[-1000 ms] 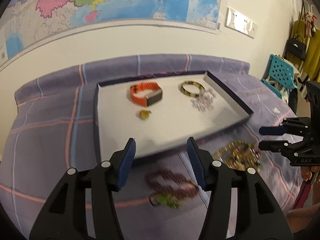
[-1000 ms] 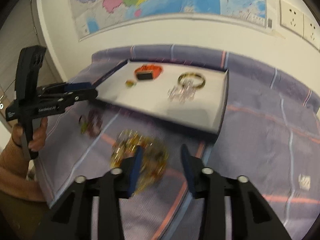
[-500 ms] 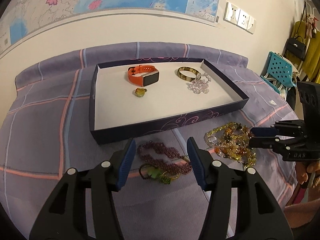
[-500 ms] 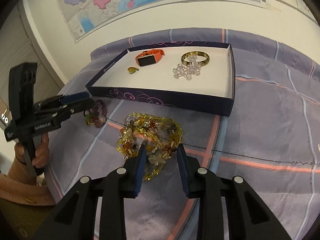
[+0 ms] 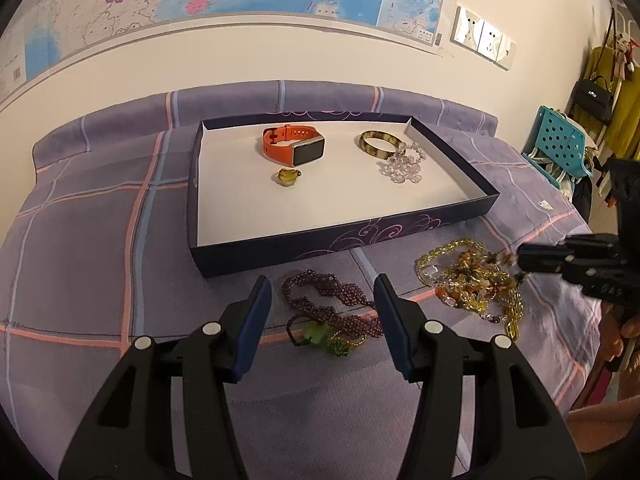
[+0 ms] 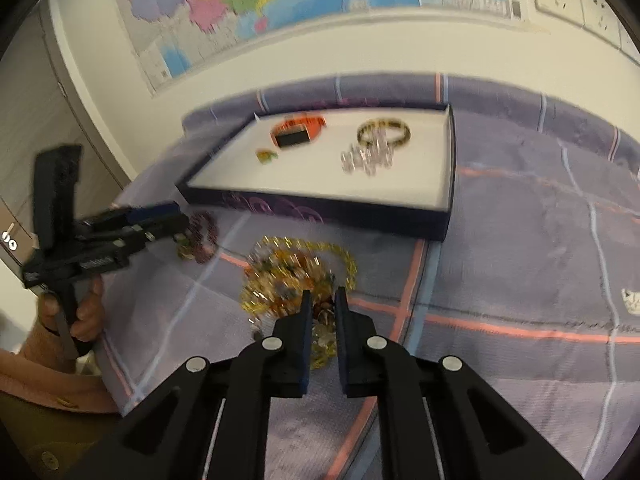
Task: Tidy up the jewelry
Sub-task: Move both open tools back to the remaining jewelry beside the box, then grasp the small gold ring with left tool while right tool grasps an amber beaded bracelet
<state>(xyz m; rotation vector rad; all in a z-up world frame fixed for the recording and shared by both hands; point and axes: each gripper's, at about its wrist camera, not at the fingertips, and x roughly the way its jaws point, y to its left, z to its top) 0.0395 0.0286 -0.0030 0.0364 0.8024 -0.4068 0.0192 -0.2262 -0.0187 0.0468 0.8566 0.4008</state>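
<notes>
On the purple checked bedspread (image 5: 88,240), just in front of the dark blue tray (image 5: 320,248), two pieces lay outside the tray: a yellow-amber bead necklace (image 5: 468,284) and a purple bead necklace (image 5: 328,300). Right gripper (image 6: 322,300) sat low over the near edge of the yellow-amber heap; its jaws had just been closing and stood nearly together with beads pinched between the pads, so a grip on that necklace looked established. A tangled heap gives many strands to catch, which probably explains biting at the edge rather than the middle.

Left gripper (image 5: 322,292) hovered with jaws about half open, straddling the purple necklace without touching it, holding nothing. Judged to be staged for the following pick.

Inside the tray, toward its far side: orange watch (image 5: 292,148), small yellow-green stone (image 5: 288,176), tortoiseshell bangle (image 5: 380,142), clear crystal bracelet (image 5: 402,164) touching the bangle. Near half of the tray floor was bare, likely the landing place for both necklaces.
</notes>
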